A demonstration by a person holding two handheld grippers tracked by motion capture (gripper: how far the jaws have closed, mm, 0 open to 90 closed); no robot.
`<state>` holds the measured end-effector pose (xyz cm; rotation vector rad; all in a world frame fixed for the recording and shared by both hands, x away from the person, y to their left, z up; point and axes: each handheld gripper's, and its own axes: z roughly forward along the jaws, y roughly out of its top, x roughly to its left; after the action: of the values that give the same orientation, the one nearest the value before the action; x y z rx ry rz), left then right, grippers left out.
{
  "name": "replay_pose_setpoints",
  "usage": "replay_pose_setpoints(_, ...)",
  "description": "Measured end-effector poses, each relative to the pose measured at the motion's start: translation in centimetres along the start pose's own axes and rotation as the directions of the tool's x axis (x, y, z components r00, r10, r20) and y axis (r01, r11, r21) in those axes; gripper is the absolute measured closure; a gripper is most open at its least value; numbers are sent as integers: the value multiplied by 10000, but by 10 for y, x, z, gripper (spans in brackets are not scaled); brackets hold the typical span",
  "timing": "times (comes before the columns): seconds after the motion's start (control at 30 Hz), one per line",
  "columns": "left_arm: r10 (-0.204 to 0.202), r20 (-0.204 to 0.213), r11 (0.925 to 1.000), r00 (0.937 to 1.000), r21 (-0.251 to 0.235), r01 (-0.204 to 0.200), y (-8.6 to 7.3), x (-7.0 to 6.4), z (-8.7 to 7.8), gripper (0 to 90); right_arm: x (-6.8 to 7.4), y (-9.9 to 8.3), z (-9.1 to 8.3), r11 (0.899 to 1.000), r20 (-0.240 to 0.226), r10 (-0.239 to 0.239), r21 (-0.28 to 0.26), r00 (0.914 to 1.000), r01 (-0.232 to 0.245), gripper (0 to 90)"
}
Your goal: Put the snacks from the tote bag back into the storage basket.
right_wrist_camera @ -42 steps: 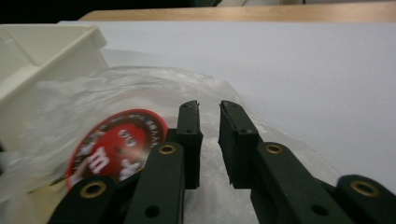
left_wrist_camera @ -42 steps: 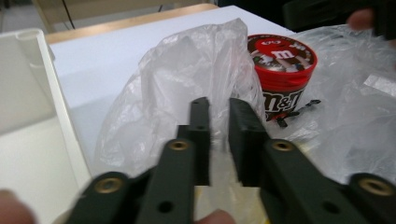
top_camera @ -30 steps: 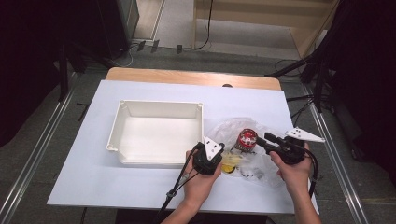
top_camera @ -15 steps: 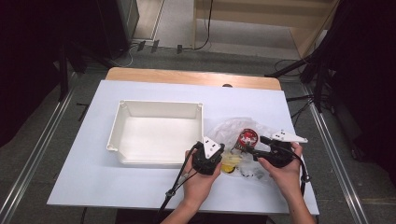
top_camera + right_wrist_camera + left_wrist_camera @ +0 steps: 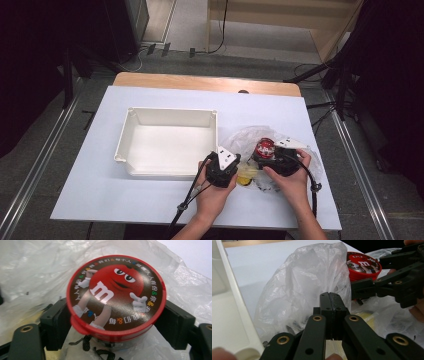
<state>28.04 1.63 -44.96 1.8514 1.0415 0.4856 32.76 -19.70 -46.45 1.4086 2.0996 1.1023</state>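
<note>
High view: the white surface (image 5: 150, 210) carried an empty white tray (image 5: 167, 145) at centre-left and a crumpled clear plastic bag (image 5: 240, 137) just to its right. Both hands worked at the bag; the left tool (image 5: 231, 170) sat near the tray's front right corner, the right tool (image 5: 265, 156) beside it at a red-lidded candy tub (image 5: 263, 147).

Left gripper view: the left tool (image 5: 331, 302) had its jaws pressed together on a fold of the bag (image 5: 304, 287); film looked pinched between them, though I could not be sure. The tub (image 5: 363, 263) stood beyond, the tray wall (image 5: 234, 302) alongside.

Right gripper view: the right tool (image 5: 117, 322) was clamped on the tub (image 5: 115, 295), one jaw on each side just under the lid rim, bag film beneath.

Risks, as judged — the grip sat high on a smooth round wall, so the tub could slip or tilt on lifting; the bag could drag along if the film snagged or the left pinch let go.
</note>
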Motion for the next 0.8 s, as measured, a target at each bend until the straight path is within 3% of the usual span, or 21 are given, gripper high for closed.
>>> replay_pose_setpoints(0.13,-30,22,10000,10000,8,30,0,0,1,900,0,0,2,9998,63,181,-17,9998,-181,239)
replay_pose_setpoints(0.27,-28,51,10000,10000,57,28,-1,0,1,900,1,1,-2,9998,261,-23,-189,9997,28,260)
replay_pose_setpoints(0.63,-182,114,9997,9998,147,180,-1,3,3,900,0,6,-36,9973,-458,-144,-726,9988,110,261)
replay_pose_setpoints(0.8,-197,133,9997,9997,111,195,-1,3,4,900,-1,8,-50,9958,-488,-155,-913,9987,110,262)
